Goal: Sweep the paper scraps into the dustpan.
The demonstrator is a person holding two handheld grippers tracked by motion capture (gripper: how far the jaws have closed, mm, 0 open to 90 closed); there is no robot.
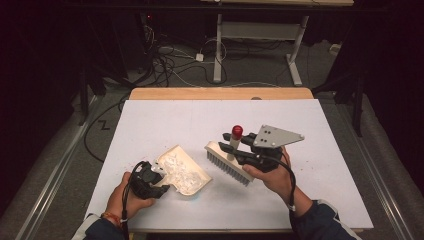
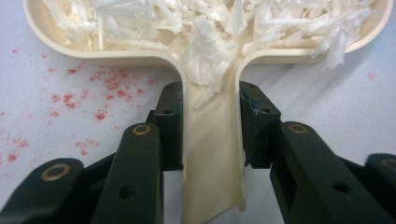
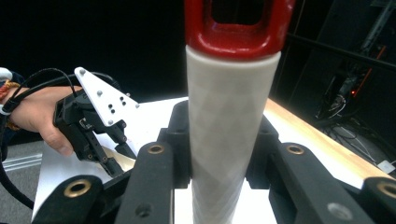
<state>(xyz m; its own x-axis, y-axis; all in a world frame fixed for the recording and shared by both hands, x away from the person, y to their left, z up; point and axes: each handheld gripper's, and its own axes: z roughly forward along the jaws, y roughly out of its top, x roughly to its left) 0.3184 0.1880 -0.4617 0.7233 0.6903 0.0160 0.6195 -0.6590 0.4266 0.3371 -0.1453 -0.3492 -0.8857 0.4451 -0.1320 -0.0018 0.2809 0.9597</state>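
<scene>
Black jaws of the left gripper (image 2: 211, 135) stood clenched on the cream dustpan's handle (image 2: 212, 154), 1 pad pressing each side. Dustpan (image 1: 186, 171) — cream plastic, resting on the white table sheet (image 1: 150, 125) near the person's edge, its tray heaped with white shredded scraps (image 2: 219, 23). Red specks (image 2: 100, 88) dotted the sheet just beside the handle. Right gripper (image 3: 219, 140) — jaws clamped on the brush's white handle (image 3: 224, 130), which ended in a red cap (image 3: 238, 28) with a hanging hole. Brush (image 1: 227, 164) was held off the sheet just right of the dustpan, bristles turned toward the person. Both hands came in from the near edge; 1 wooden strip (image 1: 220, 93) bordered the far side.
</scene>
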